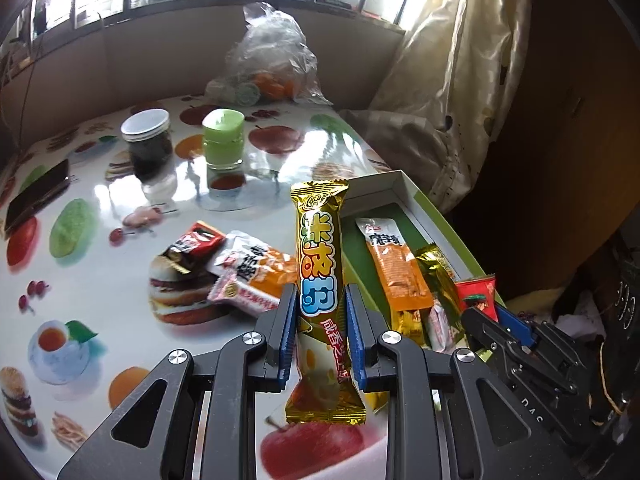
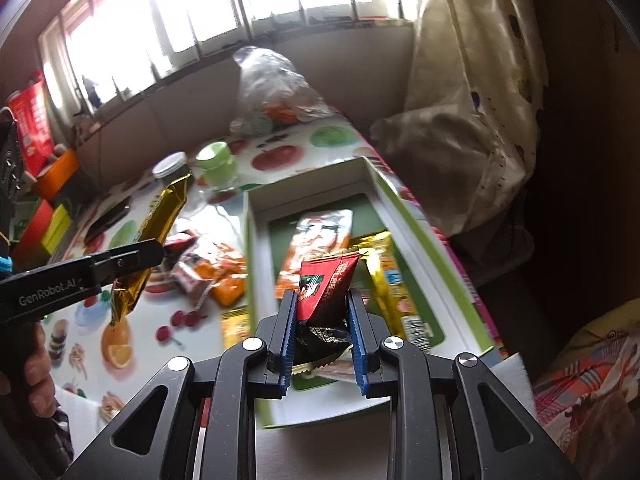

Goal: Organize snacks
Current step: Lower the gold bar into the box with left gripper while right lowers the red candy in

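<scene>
1. Left gripper (image 1: 322, 300) clamped on a gold snack bar (image 1: 322, 264), blue pads pressing both long sides; bar upright, top end above the fingertips, bottom end hanging below them, over the near edge of the table (image 1: 100, 208).
2. Right gripper (image 2: 323, 304) clamped on a red-and-black snack packet (image 2: 326, 288), crumpled between the pads, held above the near end of the box (image 2: 404, 204).
3. Open box with green outer walls and white inner rim, lying along the right edge of the table, reaching the near right corner.
4. In the box: an orange sachet (image 1: 396, 268) lying lengthwise, a second gold bar (image 2: 394, 276) beside it toward the right wall, some smaller packets at the near end, too cramped to tell apart.
5. Loose pile of packets (image 1: 236, 268) on the table just left of the box: a dark red one, an orange-and-white one, a pink-and-white one, overlapping.
6. Small yellow packet (image 2: 236, 320) alone on the table, just beside the box's left wall, near the front edge.
7. Toward the far edge: a jar with a white lid (image 1: 147, 140) and a green-lidded jar (image 1: 223, 136), side by side, apart from the snacks.
8. Clear plastic bag (image 1: 272, 60) with orange contents at the far right corner.
9. Dark flat phone-like object (image 1: 38, 196) at the left edge.
10. Person's fingers (image 2: 36, 368) wrapped round the left gripper's handle, seen from the right wrist view.
</scene>
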Demonstrator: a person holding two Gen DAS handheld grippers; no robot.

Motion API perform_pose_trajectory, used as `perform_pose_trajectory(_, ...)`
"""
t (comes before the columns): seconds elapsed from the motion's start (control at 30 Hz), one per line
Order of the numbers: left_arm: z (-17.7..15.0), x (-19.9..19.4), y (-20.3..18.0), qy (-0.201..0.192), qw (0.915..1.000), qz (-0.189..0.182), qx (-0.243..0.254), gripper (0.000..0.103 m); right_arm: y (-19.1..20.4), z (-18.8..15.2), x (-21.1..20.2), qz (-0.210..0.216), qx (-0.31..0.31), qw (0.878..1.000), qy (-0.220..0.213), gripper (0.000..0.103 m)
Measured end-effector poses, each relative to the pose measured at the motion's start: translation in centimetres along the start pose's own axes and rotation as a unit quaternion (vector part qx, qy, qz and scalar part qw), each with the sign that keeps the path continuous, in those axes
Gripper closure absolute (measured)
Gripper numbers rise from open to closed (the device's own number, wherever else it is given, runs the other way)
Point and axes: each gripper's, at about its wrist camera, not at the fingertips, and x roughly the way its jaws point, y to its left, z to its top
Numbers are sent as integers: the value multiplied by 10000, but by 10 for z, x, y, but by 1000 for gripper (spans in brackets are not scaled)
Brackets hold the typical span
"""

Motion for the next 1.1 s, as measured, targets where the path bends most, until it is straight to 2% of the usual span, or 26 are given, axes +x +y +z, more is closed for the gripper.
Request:
perform_pose_trajectory(0.43, 12, 39, -28, 294, 9992, -245, 103, 79, -23, 0, 20, -213, 116, 9995, 215, 80)
perform_pose_trajectory(1.1, 15, 83, -50, 699, 9969, -258, 240, 79, -31, -8, 26, -523, 17, 9982, 302, 80)
